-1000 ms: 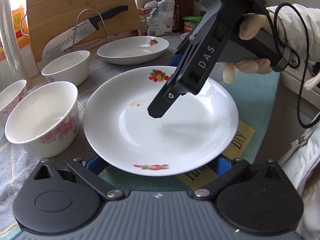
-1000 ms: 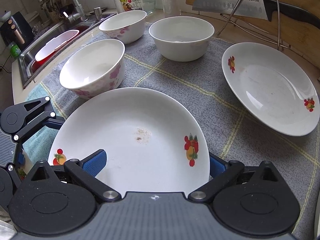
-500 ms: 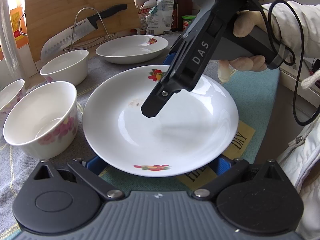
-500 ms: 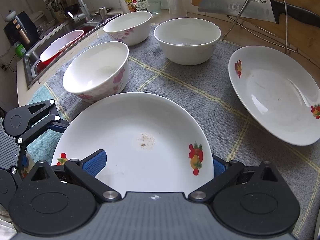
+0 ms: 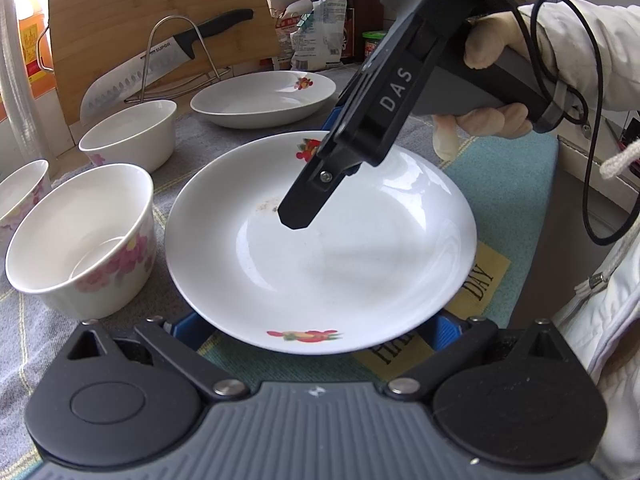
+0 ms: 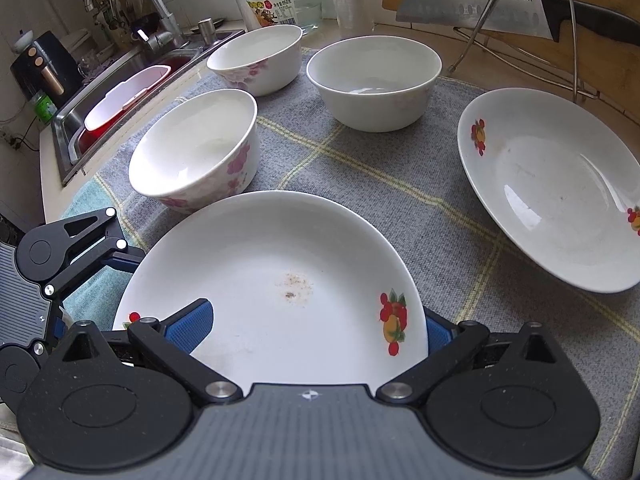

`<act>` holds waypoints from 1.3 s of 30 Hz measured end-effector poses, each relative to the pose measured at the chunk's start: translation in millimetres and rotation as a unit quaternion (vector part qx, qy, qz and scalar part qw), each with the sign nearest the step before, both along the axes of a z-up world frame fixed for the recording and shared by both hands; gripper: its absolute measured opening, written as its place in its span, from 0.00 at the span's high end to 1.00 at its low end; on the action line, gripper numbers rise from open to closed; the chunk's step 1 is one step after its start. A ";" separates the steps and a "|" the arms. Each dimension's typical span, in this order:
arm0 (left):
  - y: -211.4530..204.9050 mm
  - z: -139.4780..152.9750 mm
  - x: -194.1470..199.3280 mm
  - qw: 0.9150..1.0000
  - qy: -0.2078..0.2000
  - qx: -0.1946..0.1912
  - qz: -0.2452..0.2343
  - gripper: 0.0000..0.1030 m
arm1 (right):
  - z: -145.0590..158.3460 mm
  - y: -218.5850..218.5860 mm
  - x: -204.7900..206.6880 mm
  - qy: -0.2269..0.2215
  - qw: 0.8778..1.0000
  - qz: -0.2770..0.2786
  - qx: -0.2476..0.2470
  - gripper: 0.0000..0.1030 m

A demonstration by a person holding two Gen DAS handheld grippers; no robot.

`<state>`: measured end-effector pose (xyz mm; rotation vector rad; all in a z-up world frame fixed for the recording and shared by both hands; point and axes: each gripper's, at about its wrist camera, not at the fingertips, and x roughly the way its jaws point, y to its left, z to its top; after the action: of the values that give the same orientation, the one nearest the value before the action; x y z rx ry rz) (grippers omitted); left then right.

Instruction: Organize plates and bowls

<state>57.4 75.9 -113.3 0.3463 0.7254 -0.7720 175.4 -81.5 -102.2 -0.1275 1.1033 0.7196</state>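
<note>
The right gripper (image 6: 312, 328) is open wide. Its 2 blue fingers (image 6: 188, 326) sit at the near edge of the near plate (image 6: 280, 248), 1 on each side. The left finger lies over the plate's rim and the right finger is partly hidden behind the rim. I cannot tell if they press on the plate. In the left wrist view, 1 black finger of this gripper points down over the middle of the plate, and a gloved hand (image 5: 492, 80) holds its handle.

The left gripper (image 5: 316, 328) is open wide too. The same plate's edge lies between its 2 blue fingers and hides most of them.

The near plate is white with small fruit pictures on its rim and a little brown smudge in the middle. It sits at the near edge of a grey cloth (image 6: 360, 160) on the worktop, partly over a teal mat (image 5: 512, 184).

From the right wrist view, a pink flower bowl (image 6: 192, 152) stands just beyond the plate on the left. 2 more bowls stand farther back: another flowered bowl (image 6: 256, 56) on the left and a plain white bowl (image 6: 372, 80) beside it. The far plate (image 6: 560, 184), with the same fruit pictures, lies on the right.

Behind it a big knife (image 6: 480, 8) rests on a wire rack (image 6: 568, 20). A sink (image 6: 120, 92) is far off on the left.
</note>
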 end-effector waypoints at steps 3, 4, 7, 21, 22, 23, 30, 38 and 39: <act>-0.2 0.2 -0.2 1.000 0.000 0.001 0.000 0.01 | 0.0 0.7 -0.1 0.001 1.000 -0.001 -0.003 0.00; -0.6 0.4 -0.4 1.000 -0.001 0.001 0.000 0.01 | -0.1 1.1 0.1 0.001 1.000 -0.002 -0.004 0.00; -1.5 0.5 -1.2 1.000 -0.001 0.001 0.001 0.01 | 0.0 1.6 0.4 0.003 1.000 -0.003 -0.005 0.00; -8.1 7.4 -2.8 1.000 0.000 -0.001 -0.007 0.01 | 9.0 -9.6 -2.9 0.004 1.000 -0.014 -0.007 0.00; -8.7 8.2 -2.9 1.000 0.001 -0.001 -0.007 0.01 | 9.9 -10.8 -3.1 0.004 1.000 -0.014 -0.007 0.00; -9.2 8.9 -3.1 1.000 0.001 -0.002 -0.008 0.01 | 10.8 -12.1 -3.3 0.004 1.000 -0.015 -0.007 0.00; -15.6 13.9 -2.1 1.000 -0.001 -0.002 -0.013 0.01 | 18.4 -23.1 -5.8 0.001 1.000 -0.020 -0.002 0.00; -27.0 18.4 1.4 1.000 -0.003 -0.001 -0.022 0.01 | 25.5 -37.5 -8.0 -0.003 1.000 -0.026 0.001 0.00; -29.3 18.8 2.5 1.000 -0.002 -0.001 -0.023 0.01 | 26.4 -39.9 -8.0 -0.004 1.000 -0.028 0.001 0.00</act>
<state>59.8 46.7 -94.5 0.3646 0.7142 -0.8149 167.4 -121.3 -75.8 -0.0979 1.0951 0.6699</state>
